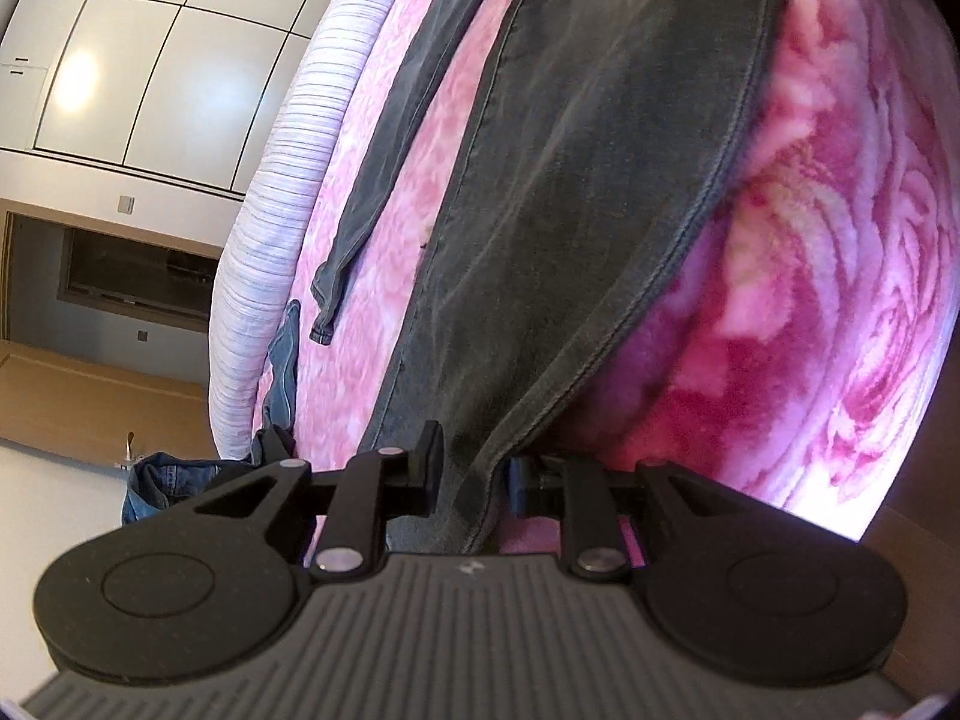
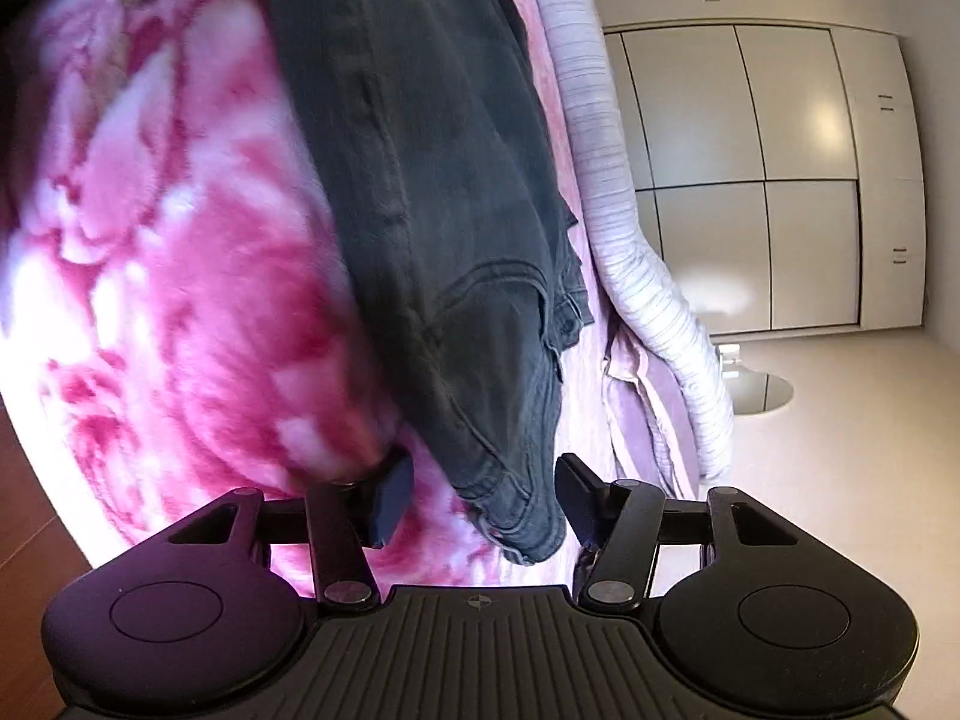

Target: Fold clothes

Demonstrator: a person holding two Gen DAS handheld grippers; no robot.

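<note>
Left gripper (image 1: 474,480) pinching dark grey jeans (image 1: 576,210) on pink floral blanket (image 1: 840,300); right gripper (image 2: 486,498) spread around waistband. Risk: one-sided pull skewing fold.

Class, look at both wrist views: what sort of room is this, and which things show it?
Most likely a bedroom: dark grey jeans lie on a bed with a pink floral blanket, a striped duvet along its edge, and glossy wardrobe doors behind.
</note>
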